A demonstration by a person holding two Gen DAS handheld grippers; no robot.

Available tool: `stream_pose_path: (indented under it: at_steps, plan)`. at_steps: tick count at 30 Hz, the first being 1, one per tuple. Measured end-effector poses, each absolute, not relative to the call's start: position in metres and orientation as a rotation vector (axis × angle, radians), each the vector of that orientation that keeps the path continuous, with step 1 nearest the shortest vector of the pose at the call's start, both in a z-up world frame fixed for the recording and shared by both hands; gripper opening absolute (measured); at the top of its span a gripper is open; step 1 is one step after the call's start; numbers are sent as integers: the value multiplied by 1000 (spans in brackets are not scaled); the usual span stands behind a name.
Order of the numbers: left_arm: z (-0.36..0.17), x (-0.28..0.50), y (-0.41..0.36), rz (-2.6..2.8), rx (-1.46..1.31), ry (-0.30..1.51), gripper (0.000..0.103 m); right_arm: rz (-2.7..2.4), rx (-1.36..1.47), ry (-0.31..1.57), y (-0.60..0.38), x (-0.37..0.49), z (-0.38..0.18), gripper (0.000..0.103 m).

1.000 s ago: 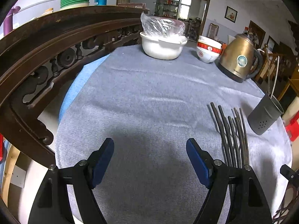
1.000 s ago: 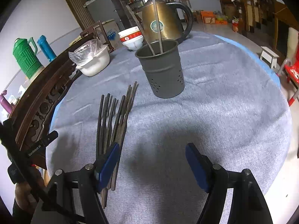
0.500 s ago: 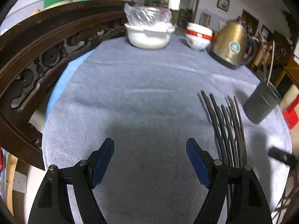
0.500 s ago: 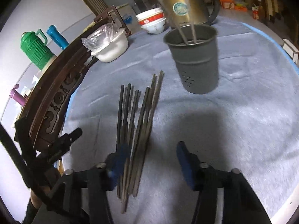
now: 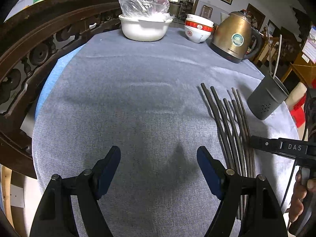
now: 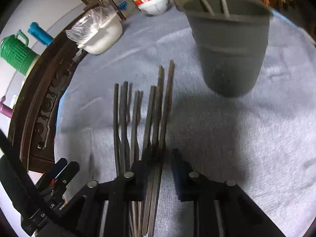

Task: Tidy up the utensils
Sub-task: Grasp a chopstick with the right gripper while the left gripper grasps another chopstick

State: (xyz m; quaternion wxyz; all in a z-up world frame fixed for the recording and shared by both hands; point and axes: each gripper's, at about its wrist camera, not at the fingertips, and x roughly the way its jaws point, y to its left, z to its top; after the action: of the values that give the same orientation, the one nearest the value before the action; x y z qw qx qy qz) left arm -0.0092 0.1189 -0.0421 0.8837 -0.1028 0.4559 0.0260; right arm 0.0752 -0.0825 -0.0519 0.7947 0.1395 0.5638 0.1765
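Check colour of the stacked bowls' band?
Red band on white bowls, clearest in the left wrist view.

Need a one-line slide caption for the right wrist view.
Right gripper closing around a few dark chopsticks lying on the grey cloth, gray holder just ahead.

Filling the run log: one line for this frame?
right gripper: open, straddling chopsticks | left gripper: open, idle | holder: upright, two sticks inside

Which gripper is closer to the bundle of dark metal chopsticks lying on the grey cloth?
Right. The right gripper sits down over the dark metal chopsticks, fingers straddling some of them. The left gripper hangs open over bare grey cloth, the bundle off to its right.
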Motion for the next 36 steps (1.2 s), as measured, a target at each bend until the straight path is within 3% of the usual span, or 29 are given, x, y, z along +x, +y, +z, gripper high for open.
stream_pose_path:
  at_steps: [4, 11, 23, 26, 29, 33, 35, 36]
  plan:
    - [-42, -9, 117, 46, -219, 952, 80, 356, 306, 1231, -94, 73, -56, 9]
    - [-41, -6, 110, 24, -226, 972, 80, 372, 267, 1259, -100, 72, -50, 13]
    - [-25, 31, 85, -78, -374, 1113, 79, 372, 198, 1254, -98, 79, -53, 9]
    - [-32, 49, 71, -73, -399, 1185, 66, 384, 193, 1260, -108, 73, -53, 9]
    - [-49, 64, 60, -35, -409, 1283, 42, 394, 210, 1257, -118, 68, -53, 9]
    - [-58, 73, 52, 2, -396, 1325, 33, 410, 229, 1252, -126, 64, -55, 9]
    - [-59, 76, 48, -16, -382, 1336, 22, 419, 218, 1252, -127, 64, -54, 9]
    - [-61, 77, 45, -27, -378, 1361, 9, 423, 213, 1252, -127, 64, -54, 9]
